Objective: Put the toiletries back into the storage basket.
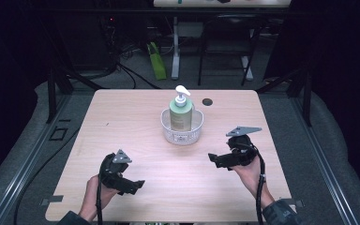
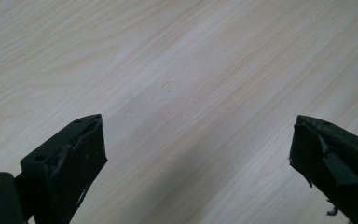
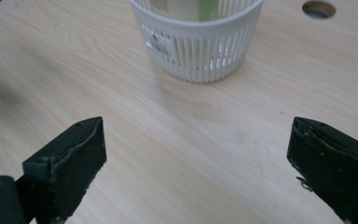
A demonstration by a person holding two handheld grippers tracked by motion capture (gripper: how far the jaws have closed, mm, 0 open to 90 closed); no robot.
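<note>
Soap bottle (image 1: 181, 111) stands upright inside white basket (image 1: 183, 133), centre of table (image 1: 122, 122), nearer far edge, dark hole (image 1: 207, 101) just beyond. Right gripper (image 1: 214, 159) near right edge, jaws spread wide, nothing between, pointing toward basket. Left gripper (image 1: 138, 185) near front-left corner, jaws likewise wide apart over bare wood.

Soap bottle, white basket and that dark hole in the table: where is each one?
Soap bottle (image 1: 181, 111): high view, on its green body.
White basket (image 3: 200, 51): right gripper view, on its slatted wall.
Dark hole (image 1: 207, 101): high view, on its middle.
</note>
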